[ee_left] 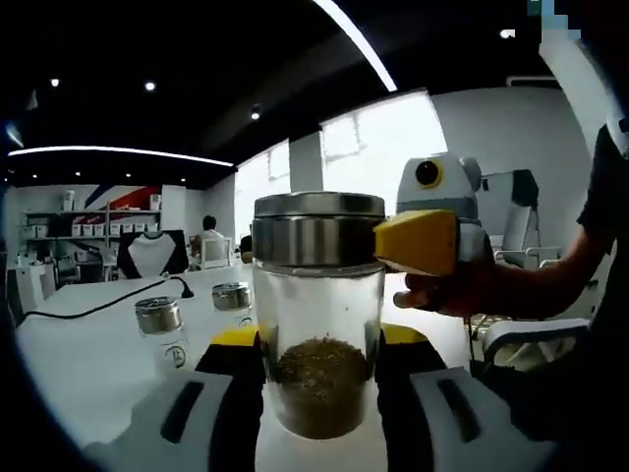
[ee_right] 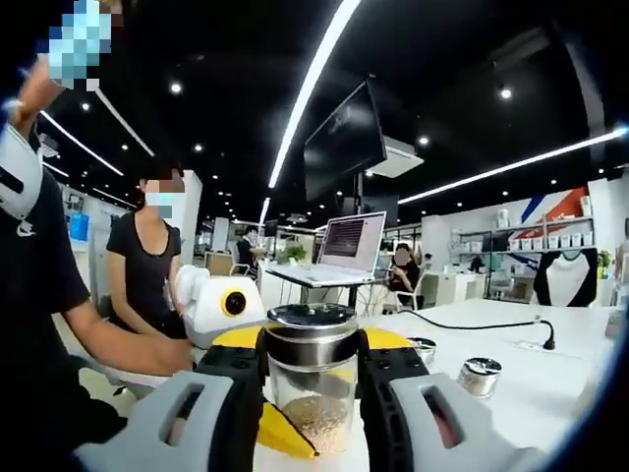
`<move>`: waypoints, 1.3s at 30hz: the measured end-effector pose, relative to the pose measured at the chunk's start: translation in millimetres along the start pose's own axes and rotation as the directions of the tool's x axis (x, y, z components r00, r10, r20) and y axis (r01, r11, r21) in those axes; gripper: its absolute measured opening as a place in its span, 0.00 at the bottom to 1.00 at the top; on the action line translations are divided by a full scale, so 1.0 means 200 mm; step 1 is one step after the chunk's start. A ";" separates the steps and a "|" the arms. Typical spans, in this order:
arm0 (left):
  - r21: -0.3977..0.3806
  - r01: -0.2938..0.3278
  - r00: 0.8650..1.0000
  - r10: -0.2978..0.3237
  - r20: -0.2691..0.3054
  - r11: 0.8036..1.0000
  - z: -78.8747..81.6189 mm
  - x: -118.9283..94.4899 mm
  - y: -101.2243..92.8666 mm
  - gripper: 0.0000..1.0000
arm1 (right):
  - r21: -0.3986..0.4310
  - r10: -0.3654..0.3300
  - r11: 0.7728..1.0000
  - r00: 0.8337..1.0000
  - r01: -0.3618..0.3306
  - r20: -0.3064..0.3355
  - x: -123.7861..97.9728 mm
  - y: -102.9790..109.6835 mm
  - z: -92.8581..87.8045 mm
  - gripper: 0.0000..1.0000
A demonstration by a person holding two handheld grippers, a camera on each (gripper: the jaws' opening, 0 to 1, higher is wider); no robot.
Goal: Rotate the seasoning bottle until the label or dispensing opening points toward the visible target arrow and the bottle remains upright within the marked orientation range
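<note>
Left tongs point(ee_left: 319, 369) clamp seasoning bottle point(ee_left: 318, 315), part-filled with spice.

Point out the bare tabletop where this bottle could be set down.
Free: the white table between the black cable and the two small jars. Crowded: around the seasoning bottle, where the left claw and right claw close in.

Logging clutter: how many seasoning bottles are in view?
3. One bottle held between both tools; two spare bottles on the table behind it, a taller one and one farther back. More may be hidden.
</note>
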State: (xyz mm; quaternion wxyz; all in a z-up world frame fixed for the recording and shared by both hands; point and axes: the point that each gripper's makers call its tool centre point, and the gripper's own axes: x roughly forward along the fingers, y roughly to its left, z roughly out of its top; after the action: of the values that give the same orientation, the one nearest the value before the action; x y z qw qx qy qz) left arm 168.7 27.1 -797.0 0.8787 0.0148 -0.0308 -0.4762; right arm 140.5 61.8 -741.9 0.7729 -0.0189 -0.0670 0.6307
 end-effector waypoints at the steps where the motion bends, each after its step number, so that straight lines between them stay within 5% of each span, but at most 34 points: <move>1: 0.001 -0.008 1.000 0.008 -0.001 1.000 0.00 0.00 0.00 0.45 | -0.005 0.006 1.000 1.000 -0.006 -0.002 0.00 0.00 0.00 0.35; 7: -0.058 -0.108 0.994 0.108 -0.007 0.992 -0.02 0.01 0.03 0.45 | 0.023 -0.077 0.997 0.996 0.076 0.048 0.01 -0.03 -0.03 0.35; 11: 0.048 -0.243 0.967 0.246 -0.064 0.969 -0.06 0.01 0.09 0.45 | -0.002 -0.163 0.987 0.986 0.163 0.025 0.02 -0.06 -0.07 0.36; 15: 0.073 -0.284 0.954 0.289 -0.075 0.956 -0.07 0.01 0.10 0.45 | -0.030 -0.239 0.971 0.971 0.239 0.004 0.04 -0.07 -0.08 0.37; 25: 0.068 -0.194 0.980 0.197 -0.040 0.979 -0.02 0.01 0.08 0.45 | -0.051 -0.198 0.979 0.980 0.197 -0.012 0.04 -0.07 -0.04 0.36; 26: 0.037 -0.076 0.996 0.077 -0.034 0.996 -0.01 0.01 0.03 0.45 | -0.094 -0.093 0.992 0.995 0.089 -0.034 0.04 -0.01 -0.03 0.36; 30: 0.048 -0.033 0.999 0.035 -0.032 0.998 0.00 0.01 0.00 0.46 | -0.084 -0.015 0.996 1.000 0.013 -0.022 0.04 0.03 -0.02 0.36; 36: -0.008 -0.102 0.995 0.102 -0.016 0.995 0.02 0.01 0.02 0.46 | -0.014 -0.058 0.998 0.998 0.059 0.039 0.04 0.00 0.00 0.37; 39: 0.009 -0.207 0.978 0.207 -0.010 0.978 0.03 0.02 0.07 0.46 | -0.011 -0.114 0.993 0.992 0.115 0.056 0.05 -0.03 0.01 0.37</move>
State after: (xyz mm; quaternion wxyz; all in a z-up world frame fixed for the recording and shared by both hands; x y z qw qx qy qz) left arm 181.4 31.7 -790.1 0.9235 0.0174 -0.0292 -0.3820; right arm 147.7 69.4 -739.5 0.8056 -0.0032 -0.0938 0.5850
